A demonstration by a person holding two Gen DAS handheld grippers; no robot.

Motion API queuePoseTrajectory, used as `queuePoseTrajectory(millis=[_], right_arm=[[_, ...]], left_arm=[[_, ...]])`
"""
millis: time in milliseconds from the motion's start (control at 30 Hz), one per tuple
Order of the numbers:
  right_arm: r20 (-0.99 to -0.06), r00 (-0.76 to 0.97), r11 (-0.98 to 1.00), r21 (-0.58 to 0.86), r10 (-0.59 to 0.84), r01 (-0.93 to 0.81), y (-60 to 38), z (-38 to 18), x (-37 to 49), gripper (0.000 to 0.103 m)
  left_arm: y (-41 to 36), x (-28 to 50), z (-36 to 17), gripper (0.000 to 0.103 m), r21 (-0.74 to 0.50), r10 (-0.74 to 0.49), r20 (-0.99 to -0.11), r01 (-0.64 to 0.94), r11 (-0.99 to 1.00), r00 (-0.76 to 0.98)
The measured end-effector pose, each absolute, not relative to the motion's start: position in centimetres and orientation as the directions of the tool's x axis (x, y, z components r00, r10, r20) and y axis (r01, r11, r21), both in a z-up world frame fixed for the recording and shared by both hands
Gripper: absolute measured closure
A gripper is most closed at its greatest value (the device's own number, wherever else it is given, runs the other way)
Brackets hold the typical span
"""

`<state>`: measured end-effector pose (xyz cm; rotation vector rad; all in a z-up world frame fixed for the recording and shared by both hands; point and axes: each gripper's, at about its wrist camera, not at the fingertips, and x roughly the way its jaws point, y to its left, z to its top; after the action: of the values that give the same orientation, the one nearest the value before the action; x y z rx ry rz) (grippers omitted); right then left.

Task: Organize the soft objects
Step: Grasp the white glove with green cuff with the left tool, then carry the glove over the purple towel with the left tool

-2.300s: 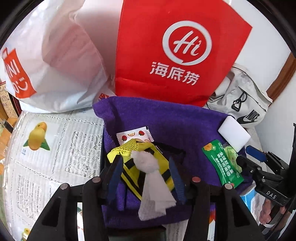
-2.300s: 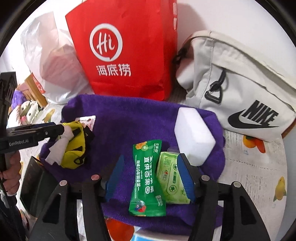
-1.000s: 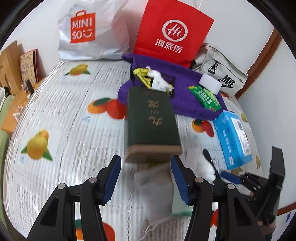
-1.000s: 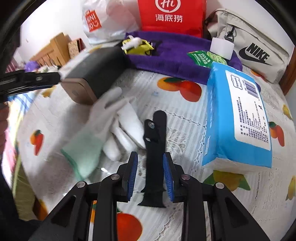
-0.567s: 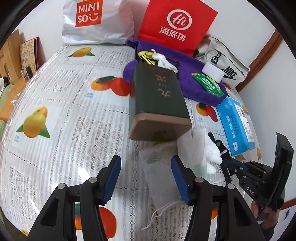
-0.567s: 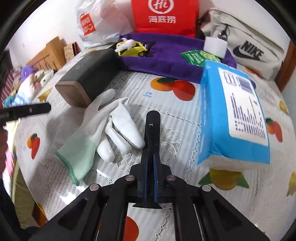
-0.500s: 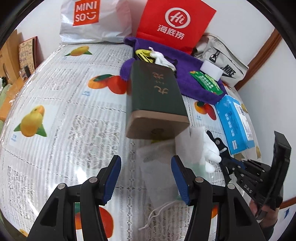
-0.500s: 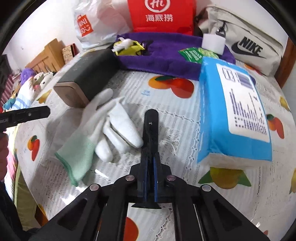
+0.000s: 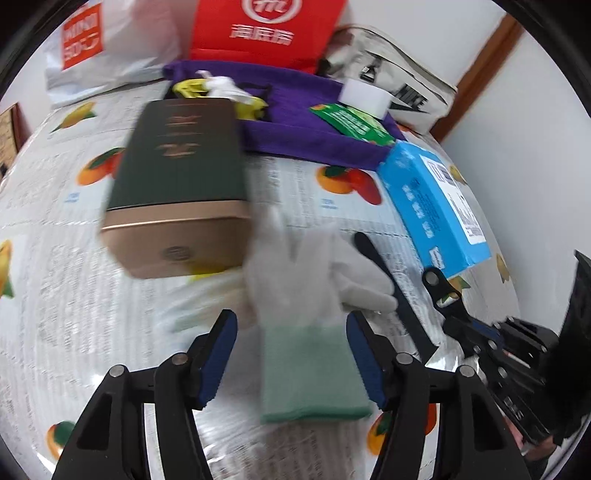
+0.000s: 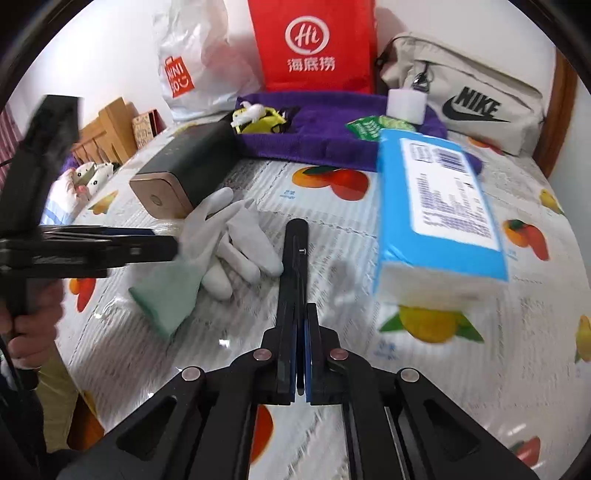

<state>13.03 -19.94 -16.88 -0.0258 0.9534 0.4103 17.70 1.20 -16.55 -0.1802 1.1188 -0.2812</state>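
- Left wrist view: motion blur smeared the red bag's (image 9: 266, 29) lettering and the dark green box's (image 9: 177, 155) gold characters; "MINI SO" was half legible upper left. The left gripper (image 9: 291, 354) stood with jaws apart and opening, astride the green knit cuff of the white glove (image 9: 306, 295) at lower centre, pads not pressing it.
- Right wrist view: the right gripper (image 10: 301, 358) was clamped tight on a flat black strap (image 10: 293, 266) at centre. "Hi" and "NIKE" read clearly along the top; the blue pack's (image 10: 439, 214) small print was unreadable.

Bright, even light; motion blur, fisheye distortion.
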Motion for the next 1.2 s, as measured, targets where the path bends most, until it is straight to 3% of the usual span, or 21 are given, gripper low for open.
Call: queuePoseTrajectory(millis=[300,367,467,500,1200], right_arm=[[-0.815,0.546,0.973,0.089,0.195,-0.215,-24.8,-18.5,10.5,0.1],[-0.811,0.549,0.972,0.097,0.201,-0.212,-25.1,-19.0,10.4,0.1],[-0.813,0.548,0.973,0.096,0.198,-0.209,-25.1,-19.7,10.3,0.1],[-0.811,0.552,0.973,0.089,0.195,-0.213,-25.0,-19.8,10.2,0.1],[-0.777,0.588,0.97,0.119,0.225,-0.213,-24.8,-16.2,9.3,0.1]], left_arm=[[-1.7,17.7,-17.6,0.043,-0.175,-0.221,-0.872,0.145,0.974,0.436],[-1.5,17.5,-17.7,0.069,-0.176,-0.219,-0.86,0.134,0.975,0.461],[-1.3,17.2,-17.7,0.087,-0.176,-0.224,-0.856,0.145,0.974,0.467],[-1.2,17.1,-17.6,0.089,-0.19,-0.238,-0.854,0.148,0.971,0.462],[3.0,12.5,-10.3,0.091,-0.274,-0.303,-0.75,0.14,0.951,0.588]])
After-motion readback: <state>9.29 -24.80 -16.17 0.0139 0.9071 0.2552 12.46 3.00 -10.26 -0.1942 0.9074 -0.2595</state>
